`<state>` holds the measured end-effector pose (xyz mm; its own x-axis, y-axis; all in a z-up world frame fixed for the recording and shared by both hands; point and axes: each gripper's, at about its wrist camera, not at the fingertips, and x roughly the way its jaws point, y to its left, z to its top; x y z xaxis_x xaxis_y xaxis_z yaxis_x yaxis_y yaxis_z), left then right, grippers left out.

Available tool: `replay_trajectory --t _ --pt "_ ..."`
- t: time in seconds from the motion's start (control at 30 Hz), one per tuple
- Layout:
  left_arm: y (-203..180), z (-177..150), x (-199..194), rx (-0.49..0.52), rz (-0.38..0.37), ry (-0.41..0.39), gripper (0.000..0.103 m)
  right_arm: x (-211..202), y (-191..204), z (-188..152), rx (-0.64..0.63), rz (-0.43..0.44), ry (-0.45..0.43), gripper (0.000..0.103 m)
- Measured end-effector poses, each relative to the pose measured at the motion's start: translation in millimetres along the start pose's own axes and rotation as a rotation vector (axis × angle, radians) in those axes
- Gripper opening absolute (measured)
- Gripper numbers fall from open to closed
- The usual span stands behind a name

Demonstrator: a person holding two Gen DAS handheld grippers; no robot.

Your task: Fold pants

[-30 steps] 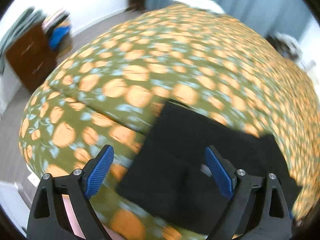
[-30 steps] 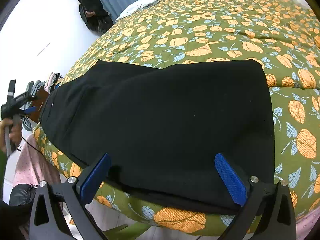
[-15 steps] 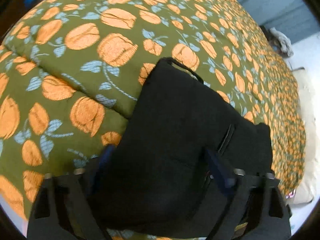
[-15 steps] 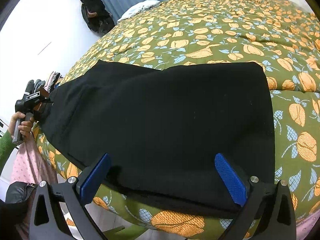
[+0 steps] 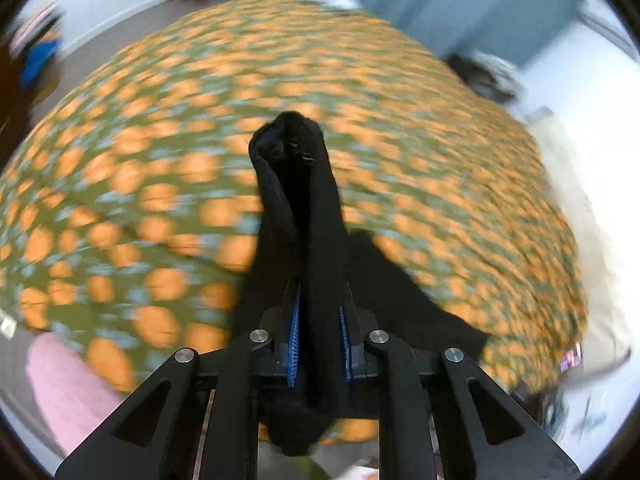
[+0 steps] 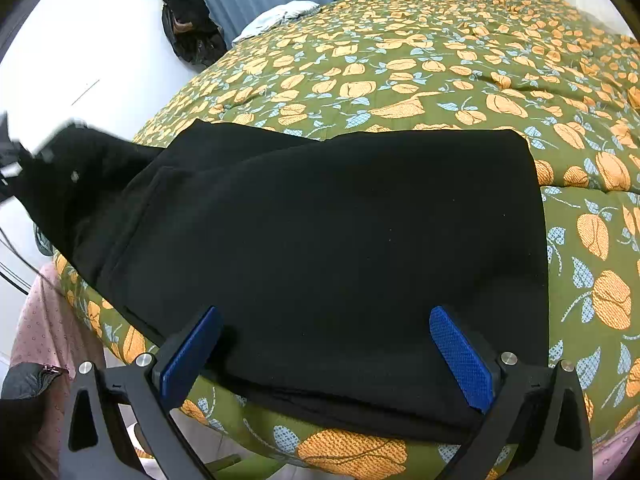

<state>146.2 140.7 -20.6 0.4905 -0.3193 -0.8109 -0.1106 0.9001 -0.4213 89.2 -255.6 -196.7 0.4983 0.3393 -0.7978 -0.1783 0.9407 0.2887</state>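
The black pants (image 6: 340, 248) lie flat on the bed (image 6: 460, 80), at its near edge. The left gripper (image 5: 318, 332) is pressed together, pinching a bunched end of the pants (image 5: 300, 200) lifted off the bed (image 5: 140, 160). The right gripper (image 6: 326, 354) is spread wide, its fingers (image 6: 460, 356) over the pants' near edge.

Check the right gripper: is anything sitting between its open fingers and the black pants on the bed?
Nothing visible. The right gripper is open right over the near edge of the black pants, on the floral bedspread. The left gripper already grips the other end.
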Motion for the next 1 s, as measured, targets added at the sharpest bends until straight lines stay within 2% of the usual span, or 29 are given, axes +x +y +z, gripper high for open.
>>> replay_trajectory --t 0.1,0.2,0.23,0.3,0.37,0.43,0.5,0.57,0.67,0.73,0.77,0.8,0.87,0.93,1.0 --pt "-69.9 -18.3 25.9 0.11 -0.047 0.029 0.013 -0.2 -0.7 0.2 0.005 0.004 -0.001 0.103" --pt "-136.7 -42.8 79.1 0.252 -0.018 0.078 0.018 -1.6 -0.8 -0.8 0.007 0.011 -0.005 0.103" --pt "-161.1 -56.1 106.4 0.323 -0.031 0.123 0.02 -1.9 -1.0 -1.2 0.007 0.012 -0.006 0.103" --pt "-185.3 -72.3 140.0 0.395 -0.037 0.204 0.022 -1.1 -0.3 -2.0 -0.003 0.01 -0.008 0.103" --pt "-197.0 -80.4 150.4 0.415 -0.032 0.235 0.022 0.8 2.4 -3.6 -0.025 -0.02 -0.003 0.103" --pt "-193.1 -74.4 131.5 0.401 -0.089 0.196 0.025 2.6 4.8 -5.6 -0.045 -0.038 0.001 0.103" --pt "-179.4 -61.0 104.6 0.402 -0.082 0.12 0.045 2.0 5.5 -6.4 -0.051 -0.042 -0.005 0.103" --pt "-152.6 -43.1 76.3 0.397 -0.005 0.016 0.052 2.8 4.9 -5.9 -0.049 -0.043 -0.006 0.103" --pt "-104.3 -36.0 49.1 0.345 0.108 -0.055 0.051 4.8 6.1 -4.5 -0.053 -0.057 -0.002 0.103" --pt "-76.2 -43.1 44.5 0.3 0.167 -0.076 0.048 4.2 6.0 -4.7 -0.053 -0.059 -0.001 0.103" --pt "-61.1 -49.1 45.1 0.274 0.194 -0.081 0.043 3.6 5.8 -4.4 -0.051 -0.057 0.001 0.103" --pt "-52.5 -57.2 52.0 0.25 0.204 -0.071 0.035 2.7 5.6 -3.9 -0.048 -0.053 0.002 0.103" --pt "-39.3 -74.9 74.0 0.217 0.179 0.001 0.024 -3.1 4.4 -0.4 -0.035 -0.036 0.006 0.103" --pt "-44.8 -95.5 105.8 0.249 0.142 0.057 0.014 -12.8 3.6 3.4 -0.011 -0.008 -0.014 0.103" --pt "-55.2 -108.4 128.5 0.323 0.184 0.062 0.012 -29.0 5.5 7.8 -0.017 0.101 -0.074 0.103"
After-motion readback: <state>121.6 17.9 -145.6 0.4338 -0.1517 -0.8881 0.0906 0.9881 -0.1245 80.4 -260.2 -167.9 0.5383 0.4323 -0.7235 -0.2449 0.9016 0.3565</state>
